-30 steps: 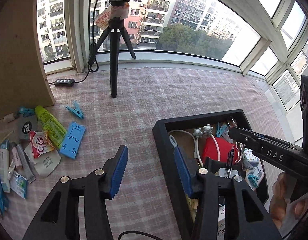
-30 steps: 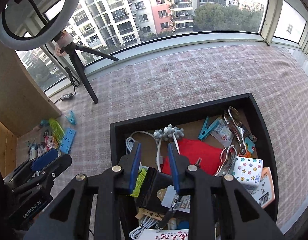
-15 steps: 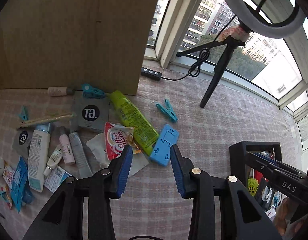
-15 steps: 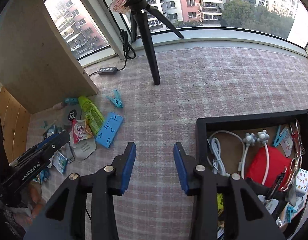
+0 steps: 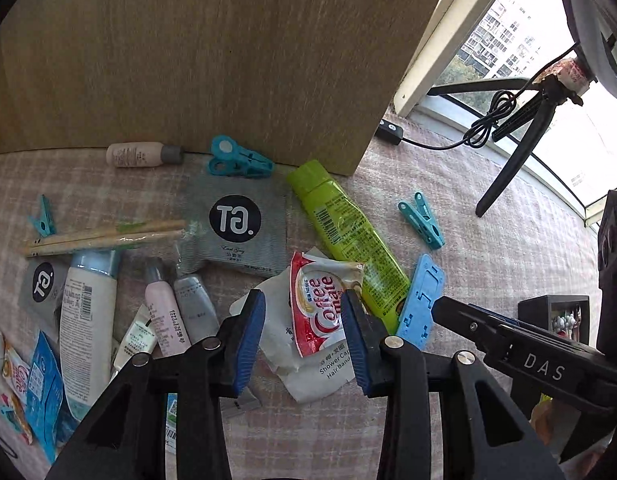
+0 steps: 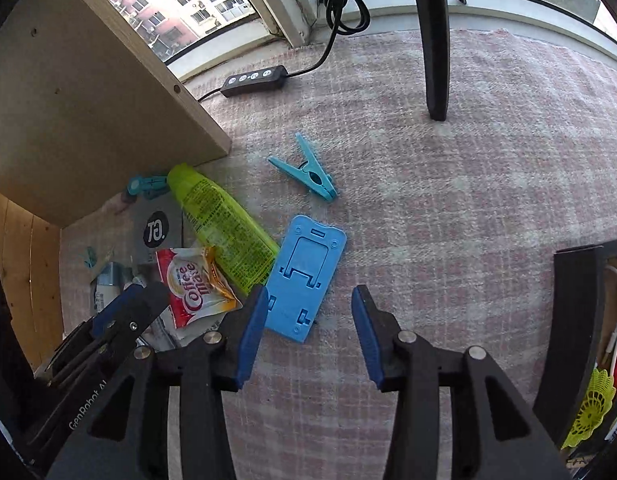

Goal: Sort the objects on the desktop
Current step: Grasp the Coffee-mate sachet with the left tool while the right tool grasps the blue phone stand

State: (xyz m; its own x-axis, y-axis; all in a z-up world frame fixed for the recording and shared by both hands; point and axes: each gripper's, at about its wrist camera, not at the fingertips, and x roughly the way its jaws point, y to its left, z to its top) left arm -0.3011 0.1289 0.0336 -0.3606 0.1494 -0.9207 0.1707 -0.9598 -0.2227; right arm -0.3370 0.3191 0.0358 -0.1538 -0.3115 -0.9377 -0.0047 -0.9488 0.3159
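Target by my read was the red-and-white Coffee-mate creamer sachet (image 5: 322, 306). It lay flat on the pink checked cloth (image 6: 448, 200), partly over a white Shower Cap packet (image 5: 308, 364), with its right edge against the lime-green plastic tube (image 5: 348, 236).

The left gripper (image 5: 302, 334) was released, jaws wide apart with nothing between them, and framed the sachet from above. Whether the pads touched anything, can't tell.

The right gripper (image 6: 306, 326) was also released and empty. It hovered near the bottom edge of the flat light-blue plastic phone stand (image 6: 304, 280), which sat just beside the tube's lower end.

How to do the pick well, as I judged it:
- The sachet was thin and limp, so a flat pinch would likely slide off. Better to tilt in and catch the crinkled top edge near the tube.
- Keep the left pad clear of the white packet, or both come up together.
- Close slowly; the foil looked slippery.
- The two grippers were close, so stagger the moves to avoid a knock.

Surroundings: a grey square GT pouch (image 5: 234, 232) lay beyond the sachet, and small grey and pink tubes (image 5: 176, 308) lay to its left. A teal clothespin (image 6: 308, 174) sat apart on the cloth. The black storage box (image 6: 568, 320) was well off to the right and already held several items, so it was the likely drop point. A wooden panel (image 5: 188, 60) stood behind the pile.
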